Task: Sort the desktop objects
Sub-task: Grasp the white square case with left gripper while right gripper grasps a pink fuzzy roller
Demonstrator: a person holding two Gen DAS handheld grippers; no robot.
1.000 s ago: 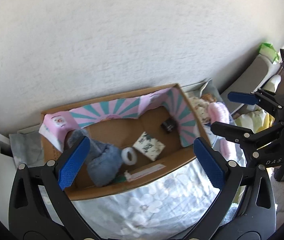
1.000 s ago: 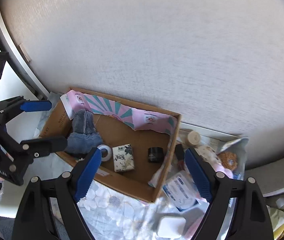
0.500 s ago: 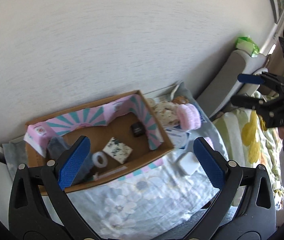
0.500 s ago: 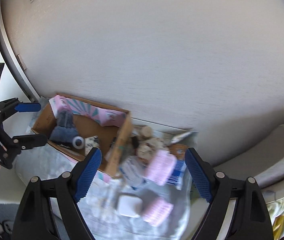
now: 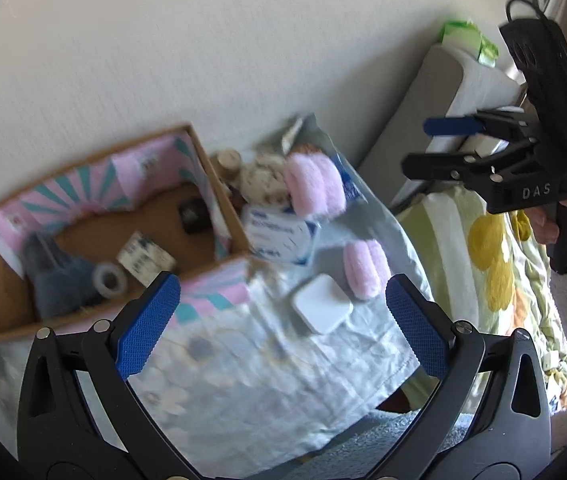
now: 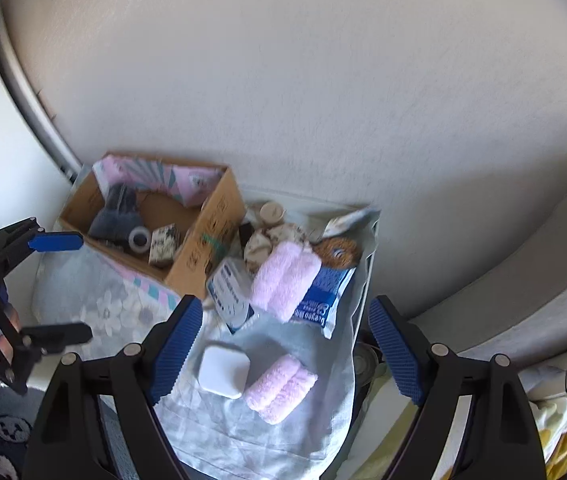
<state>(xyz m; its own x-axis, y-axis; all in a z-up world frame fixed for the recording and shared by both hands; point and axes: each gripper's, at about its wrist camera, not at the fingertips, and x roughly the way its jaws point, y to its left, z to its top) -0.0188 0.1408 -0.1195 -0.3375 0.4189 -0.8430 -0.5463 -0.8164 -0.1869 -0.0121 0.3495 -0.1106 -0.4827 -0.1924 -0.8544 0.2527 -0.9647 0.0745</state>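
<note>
Right claw (image 6: 285,346) is hanging spread wide, nothing between its blue pads, pointing steeply down over the white square case (image 6: 223,374) and the small pink fluffy roll (image 6: 281,394). Left claw (image 5: 279,326) is likewise released and empty, hovering above the same case near the counter's front edge. Both look poised to pick — likely the case or a roll is the next item to go.

Outward from there: the loose items are lying on a floral cloth (image 6: 95,304) covering the counter, bunched against the wall — a bigger pink roll (image 6: 285,280) resting on a blue-and-white packet (image 6: 325,294), a blue-print pack (image 6: 229,290) leaning on the cardboard box (image 6: 203,248), a beige patterned bundle behind. The box is sitting at the left end, open-topped so things drop in easily; it is already holding a grey knit piece (image 5: 49,272), a tape ring (image 5: 109,280), a patterned cube and a small black jar. Judging by that, sorting is partway done.
</note>
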